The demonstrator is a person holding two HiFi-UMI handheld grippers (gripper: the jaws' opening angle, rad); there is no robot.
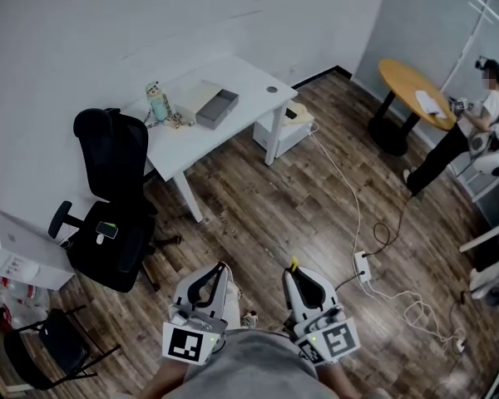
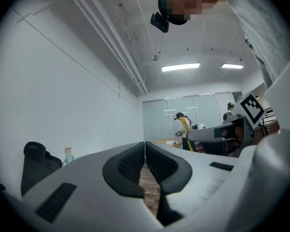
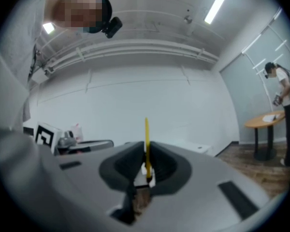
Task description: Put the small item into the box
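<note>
An open grey box [image 1: 217, 109] lies on the white desk [image 1: 241, 77] far ahead, beside a pale bottle [image 1: 157, 100] and some small objects. Both grippers are held low over the wooden floor, well short of the desk. My right gripper [image 1: 295, 274] is shut on a thin yellow item [image 1: 293, 263]. In the right gripper view that yellow item [image 3: 146, 134] stands up edge-on from between the pads, past the right gripper [image 3: 146, 151]. My left gripper [image 1: 220, 273] is shut, and in the left gripper view the left gripper [image 2: 145, 146] has its pads touching with nothing between them.
A black office chair [image 1: 112, 198] stands left of the desk, and a white drawer unit [image 1: 287, 127] sits under its right end. A power strip with cables [image 1: 362, 266] lies on the floor to the right. A person [image 1: 466, 131] stands by a round wooden table [image 1: 412, 90].
</note>
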